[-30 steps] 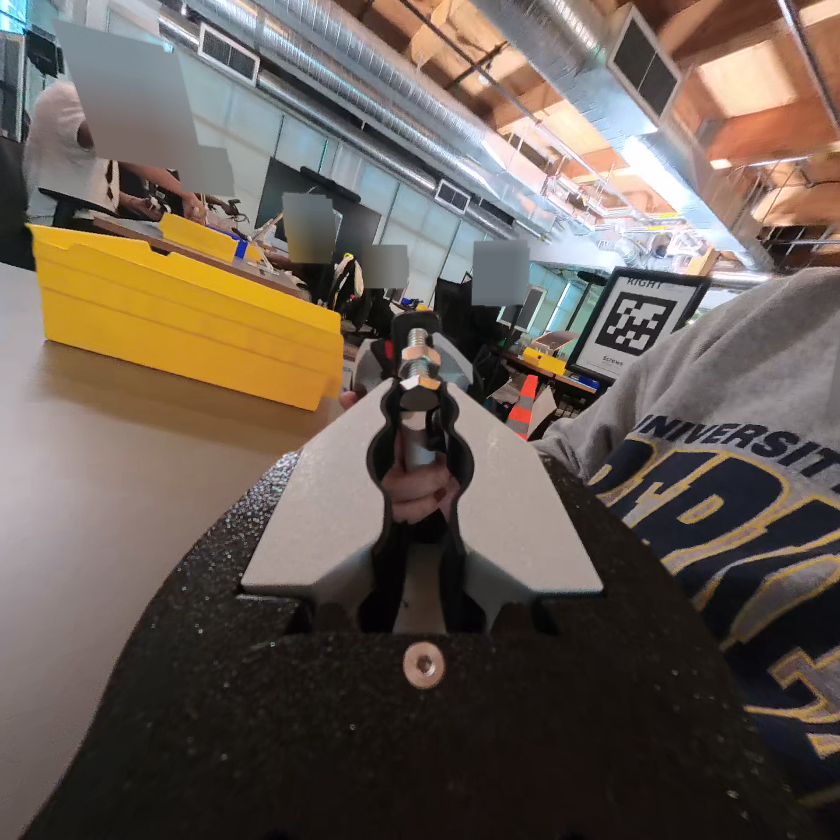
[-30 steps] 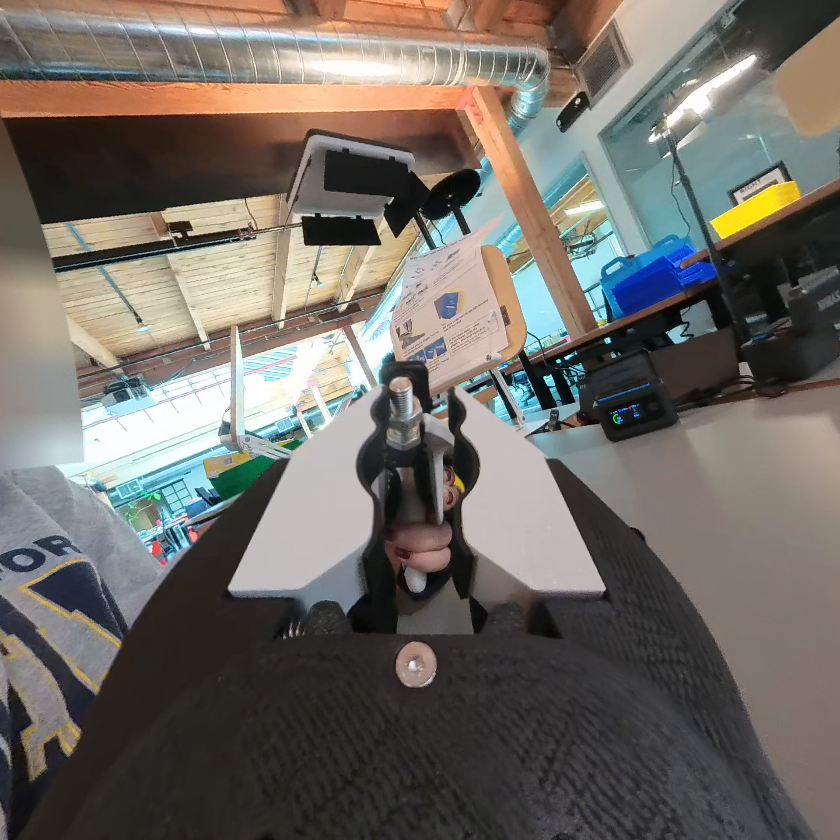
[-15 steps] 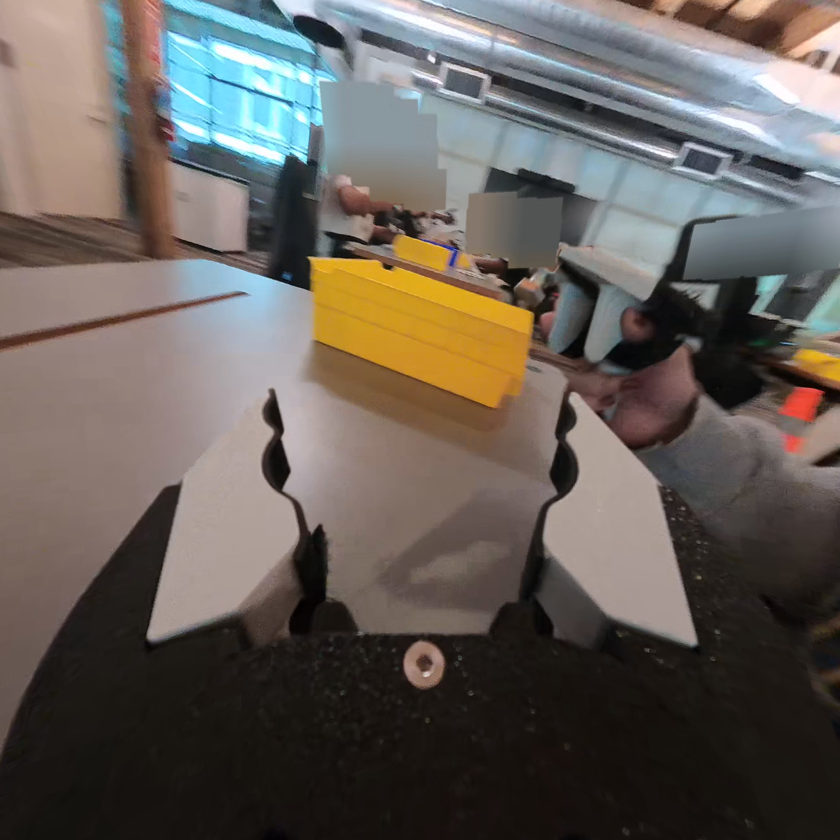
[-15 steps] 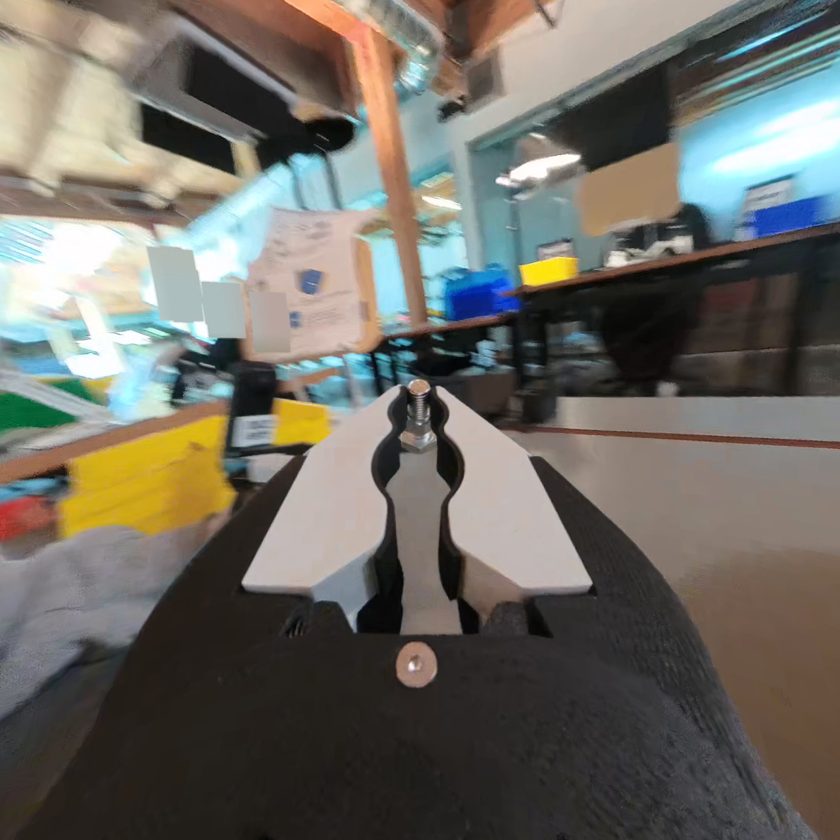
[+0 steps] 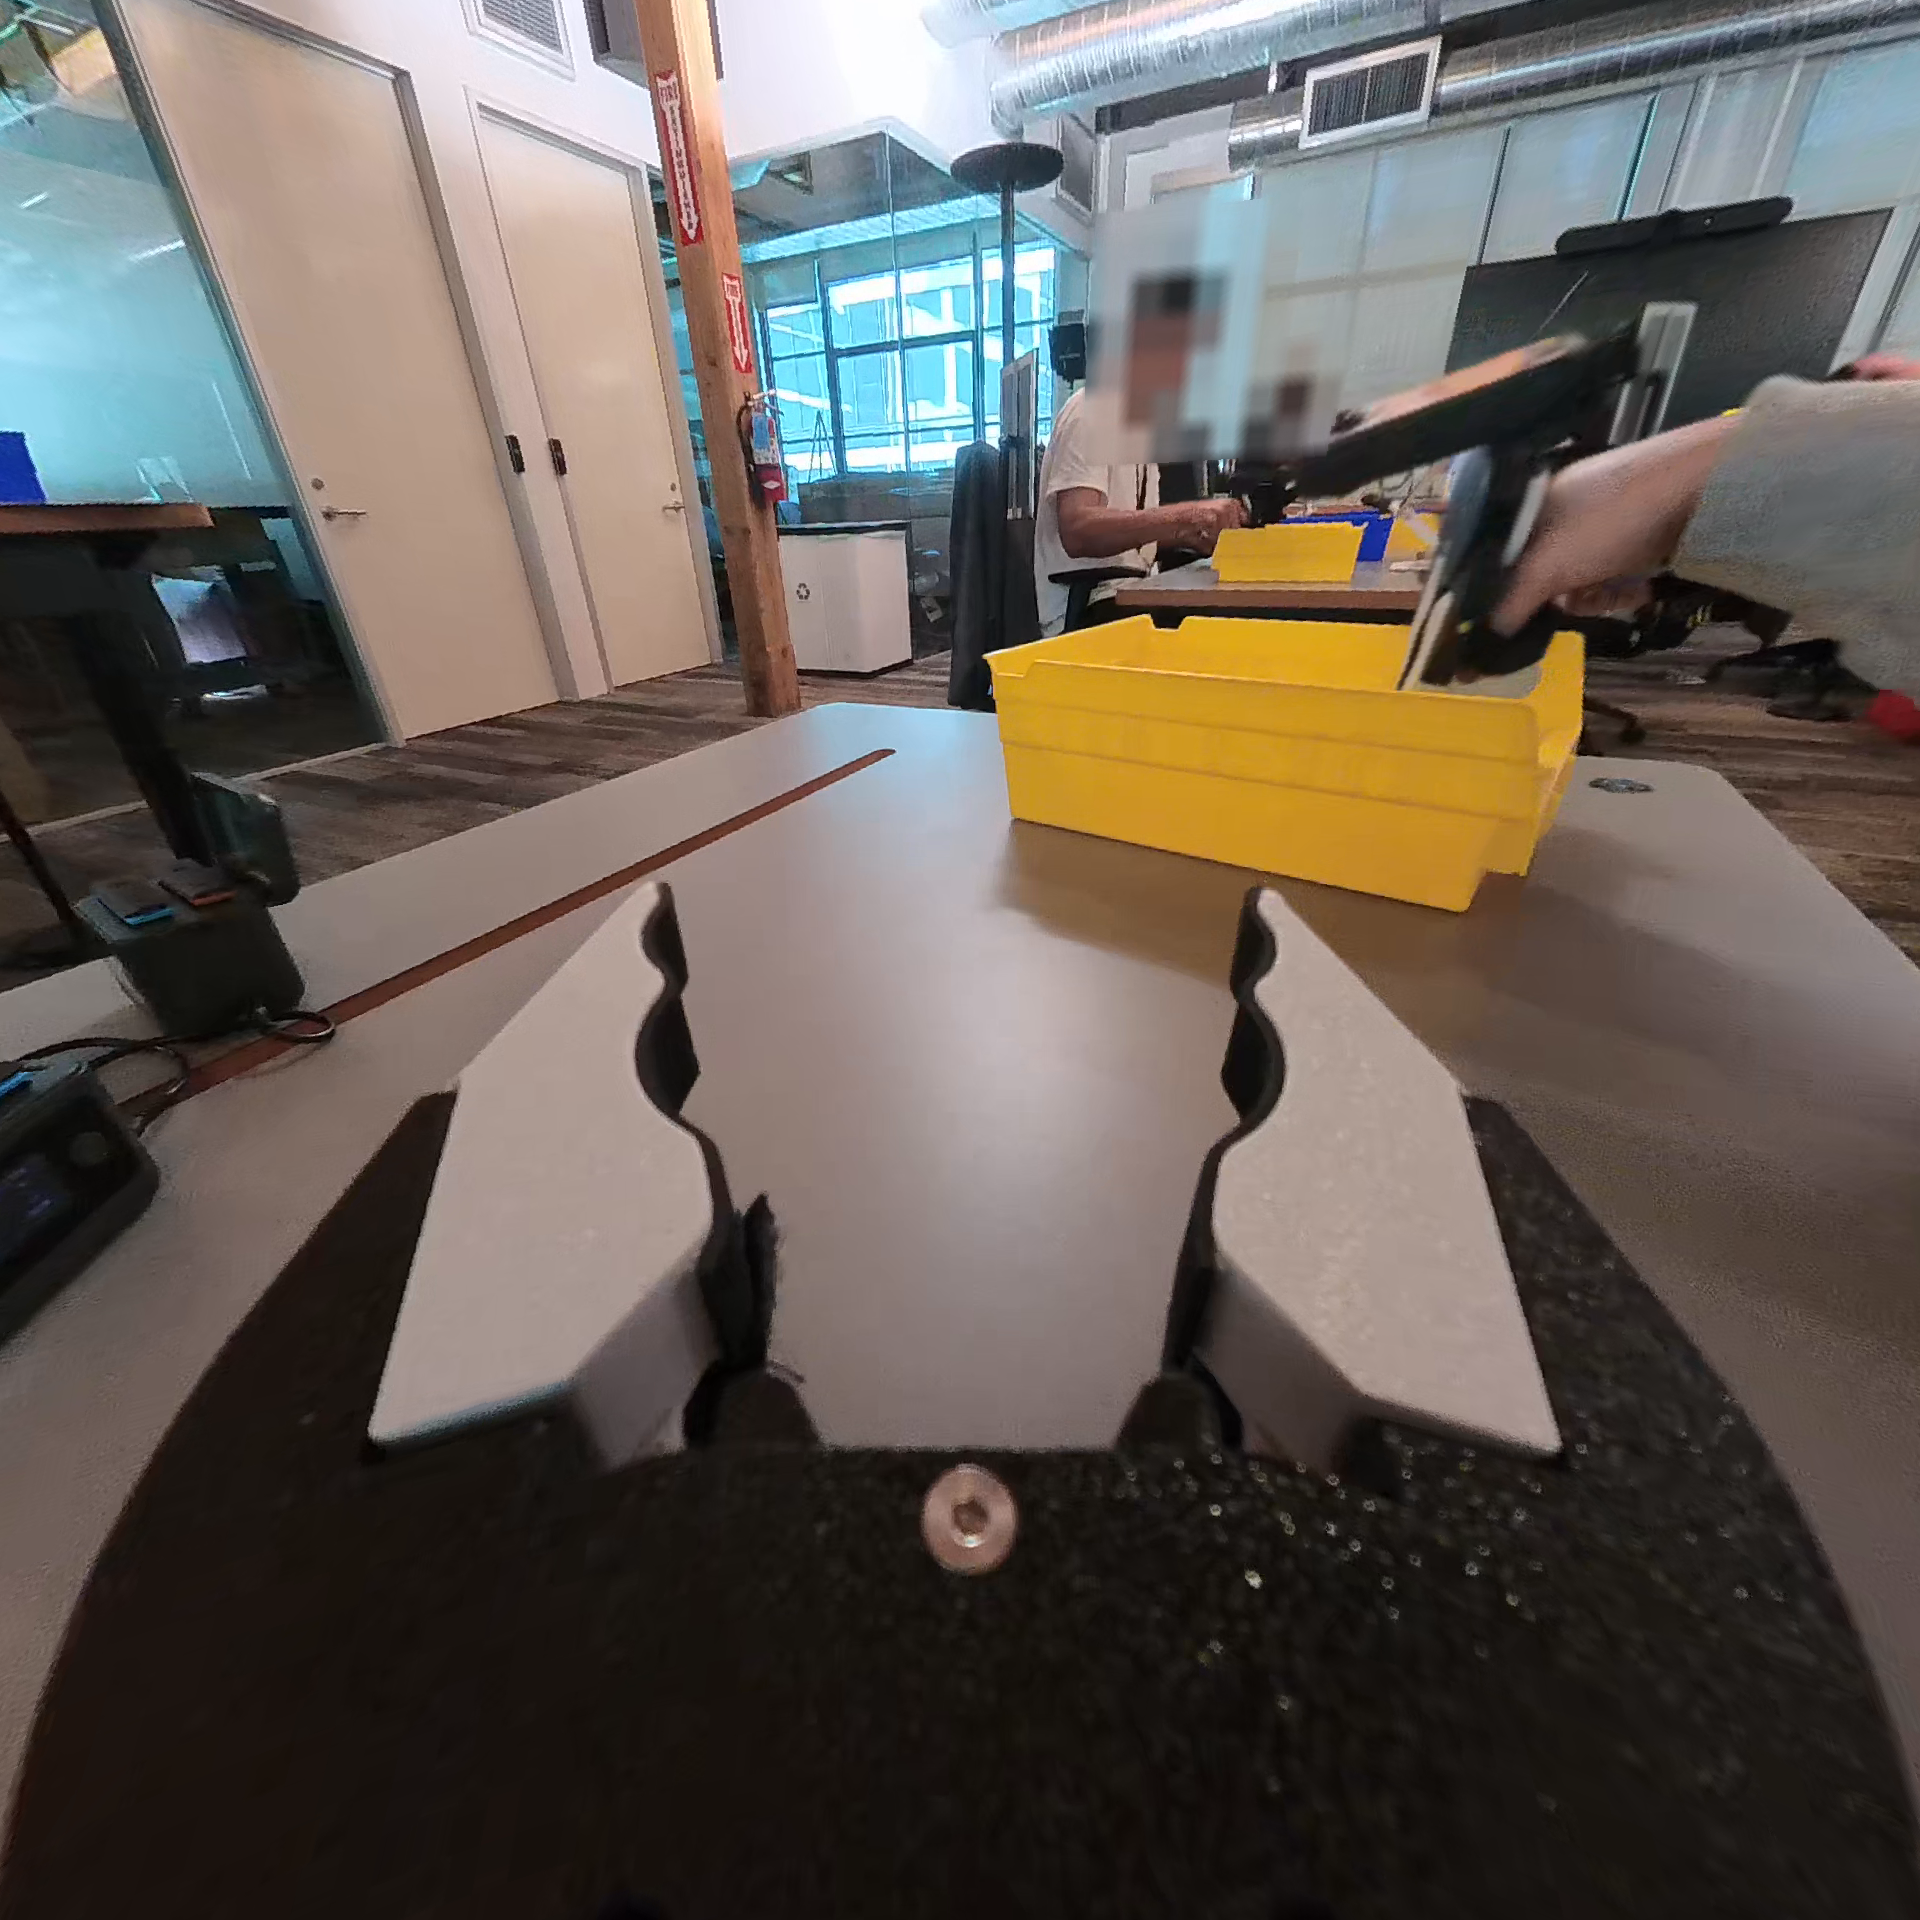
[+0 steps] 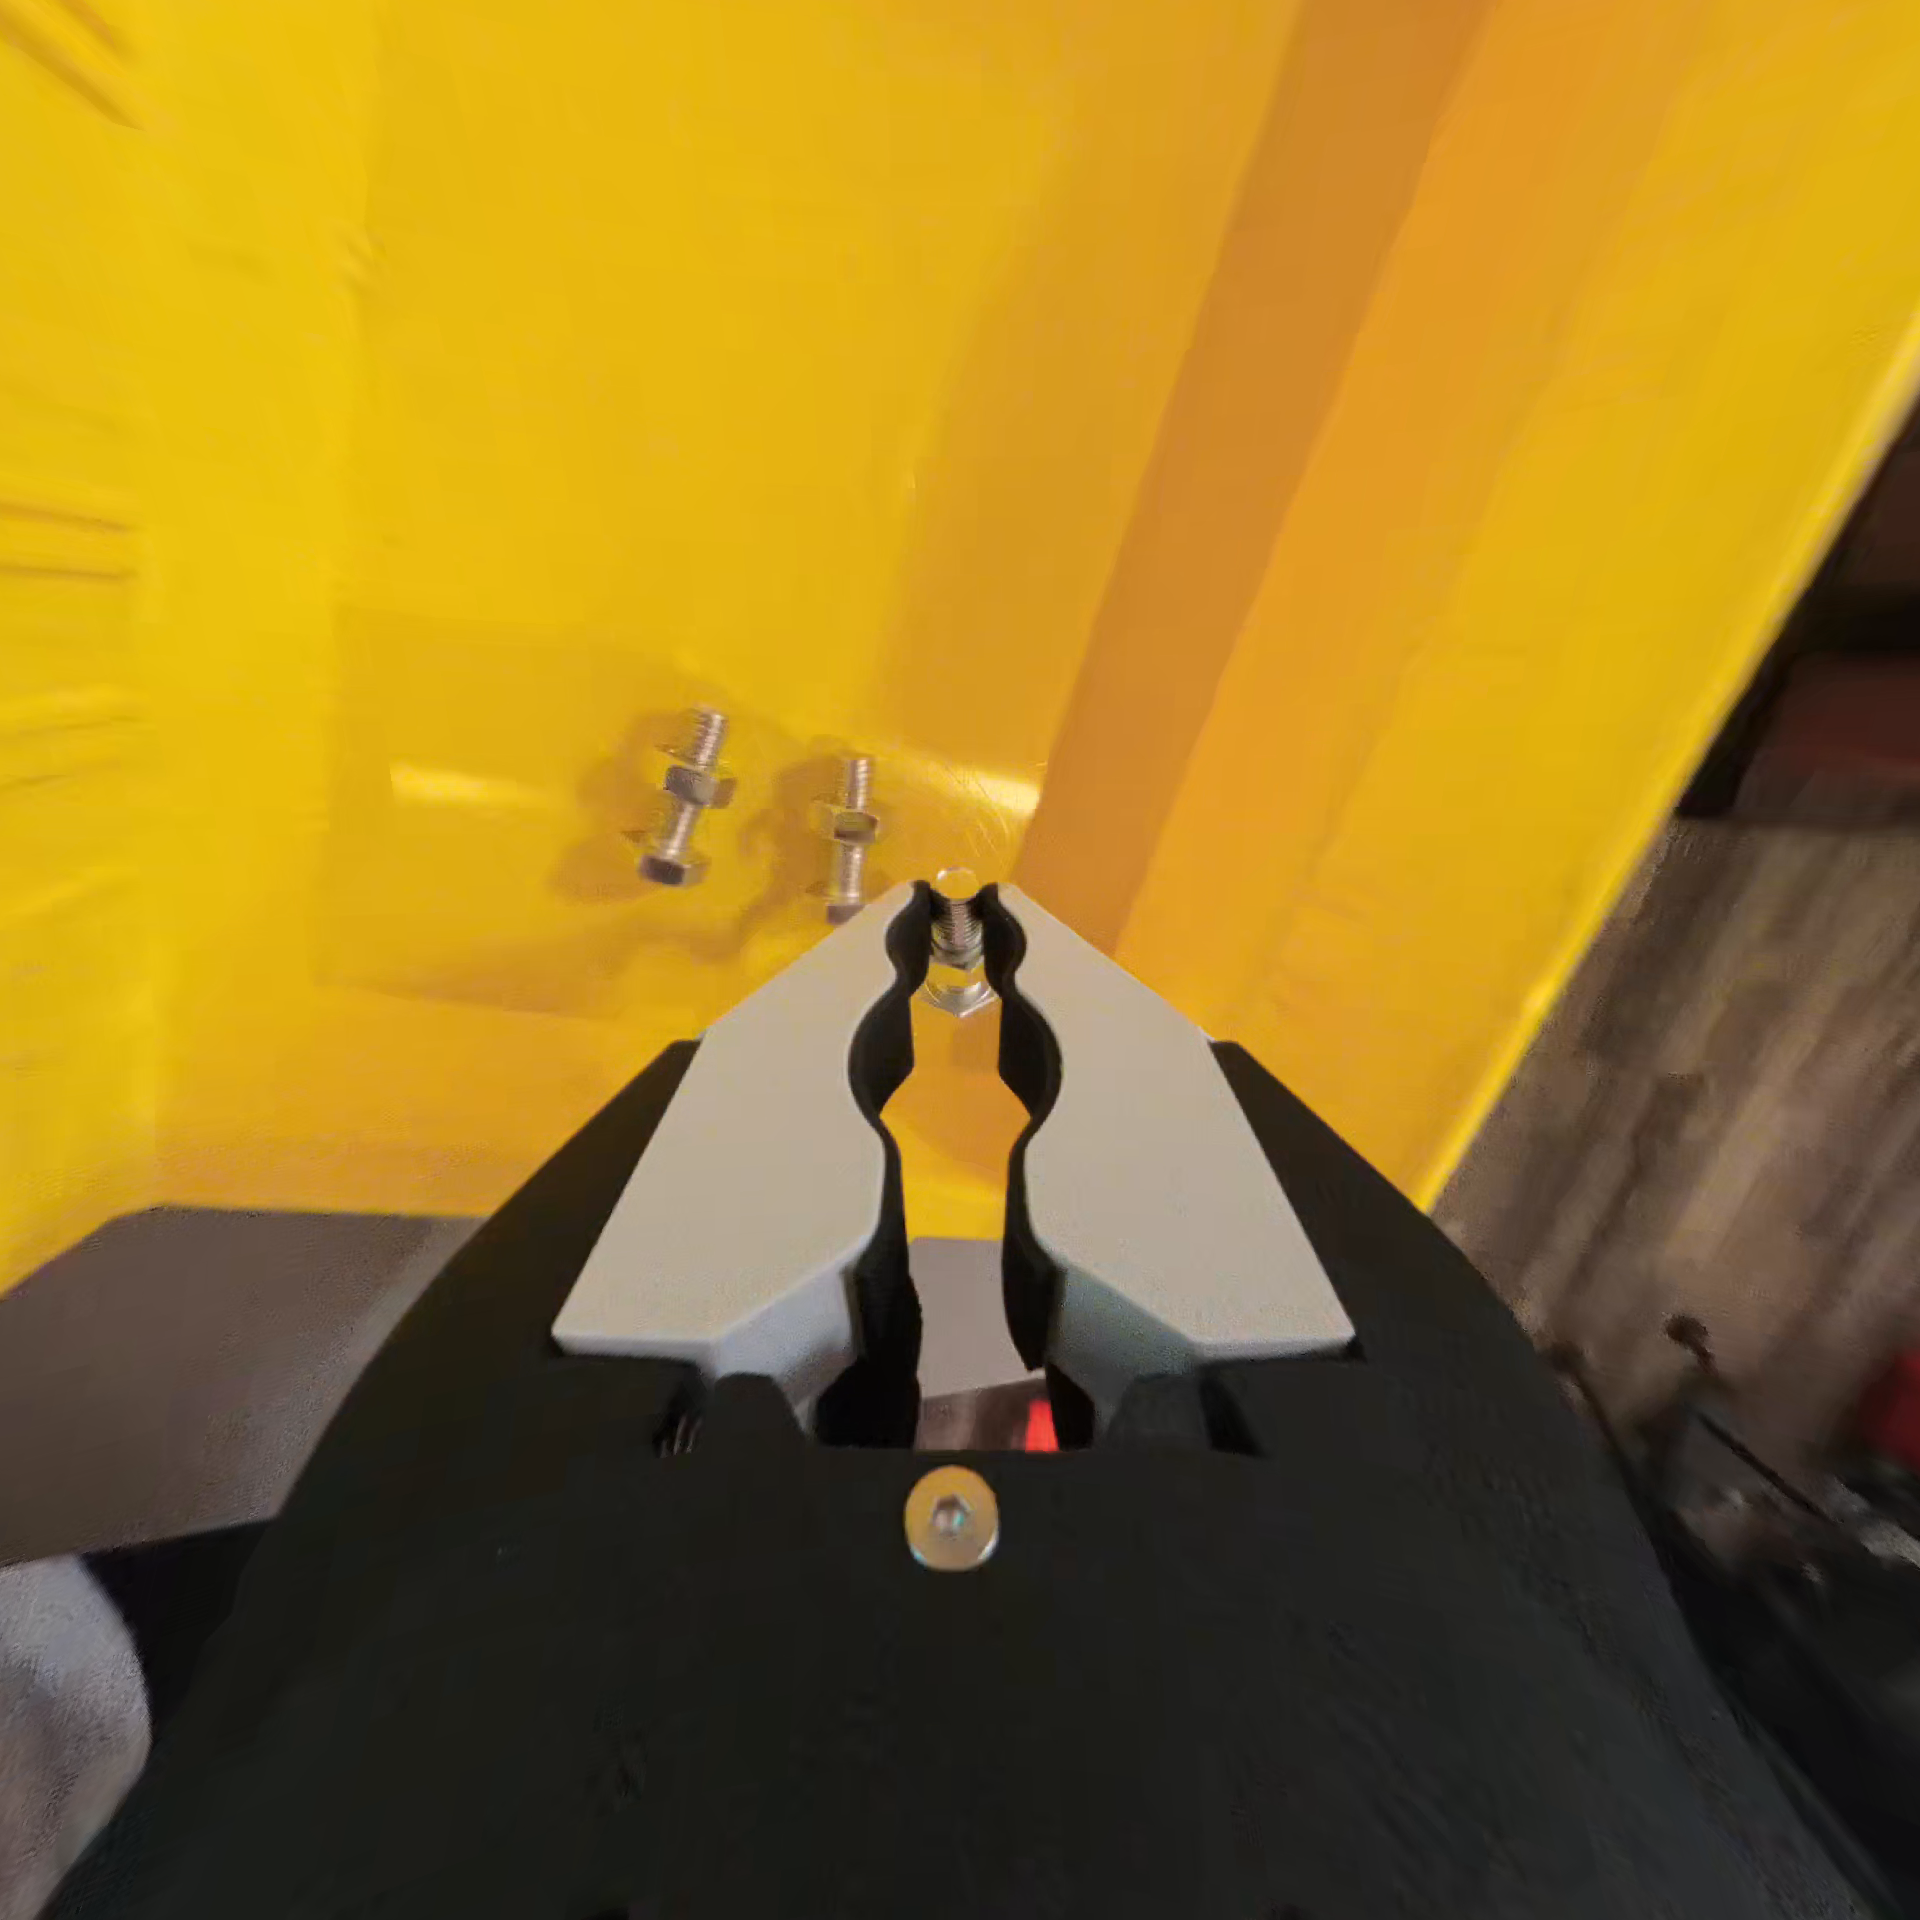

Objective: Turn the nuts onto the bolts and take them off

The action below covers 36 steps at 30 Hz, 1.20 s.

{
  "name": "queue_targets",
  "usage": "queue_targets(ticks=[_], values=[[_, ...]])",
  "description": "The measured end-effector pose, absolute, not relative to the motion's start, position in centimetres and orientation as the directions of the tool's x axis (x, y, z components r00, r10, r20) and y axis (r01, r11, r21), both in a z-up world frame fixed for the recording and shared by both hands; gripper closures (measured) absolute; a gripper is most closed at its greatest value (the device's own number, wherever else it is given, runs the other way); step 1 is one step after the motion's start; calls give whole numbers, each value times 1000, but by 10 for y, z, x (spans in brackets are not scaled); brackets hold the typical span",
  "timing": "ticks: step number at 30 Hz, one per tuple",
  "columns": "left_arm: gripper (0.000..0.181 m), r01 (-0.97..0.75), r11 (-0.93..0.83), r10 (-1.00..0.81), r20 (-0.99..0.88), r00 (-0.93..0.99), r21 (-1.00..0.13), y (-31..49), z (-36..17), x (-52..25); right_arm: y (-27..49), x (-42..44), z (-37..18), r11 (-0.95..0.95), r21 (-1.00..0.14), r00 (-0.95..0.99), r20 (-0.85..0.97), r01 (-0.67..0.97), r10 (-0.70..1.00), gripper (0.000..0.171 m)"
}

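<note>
My right gripper point(image 6: 954, 902) is shut on a silver bolt with a nut on it point(image 6: 954, 951), held at the fingertips and pointed down into a yellow bin point(image 6: 727, 416). Two more bolts with nuts on them point(image 6: 681, 795) point(image 6: 850, 836) lie on the bin's floor just past the tips. My left gripper point(image 5: 956, 914) is open and empty, low over the grey table point(image 5: 935, 1039). In the left wrist view the right gripper point(image 5: 1465, 582), held by a hand in a grey sleeve, reaches down into the yellow bin point(image 5: 1268, 769) at the table's far right.
A dark device with cables point(image 5: 197, 945) and a small screen unit point(image 5: 52, 1184) sit at the table's left edge. A brown seam point(image 5: 582, 894) runs across the table. A seated person point(image 5: 1112, 499) works at another table behind the bin. Wood floor point(image 6: 1683, 1039) lies right of the bin. There is about 45 cm between the tips of the two grippers.
My left gripper let go of the bolt, opened and swung away over the table. My right gripper kept the bolt with its nut and moved down into the yellow bin.
</note>
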<state>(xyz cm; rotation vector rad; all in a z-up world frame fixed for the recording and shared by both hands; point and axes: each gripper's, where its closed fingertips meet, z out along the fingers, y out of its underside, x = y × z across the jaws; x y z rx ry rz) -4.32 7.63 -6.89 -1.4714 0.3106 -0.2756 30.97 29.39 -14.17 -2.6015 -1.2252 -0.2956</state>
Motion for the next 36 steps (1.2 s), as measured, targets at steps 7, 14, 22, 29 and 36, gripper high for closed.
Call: queue_targets(ticks=[7,14,22,29,36], values=[[85,13,98,-385,-26,923,-995,74,-66,-41,317,310,-180,-694,-78,686,266,716,677,146],[98,-44,79,-278,-64,958,-996,79,-70,-57,302,226,-52,-394,-708,762,318,586,564,131],[115,-84,103,-211,-104,972,-991,77,-69,-65,179,10,6,356,-934,575,281,-19,768,155],[124,-27,158,-165,-53,985,-987,74,-62,-78,177,-40,-61,385,-922,585,330,33,741,163],[123,-54,134,-142,-73,987,-990,74,-66,-79,171,-34,-60,396,-918,544,326,-12,773,161]])
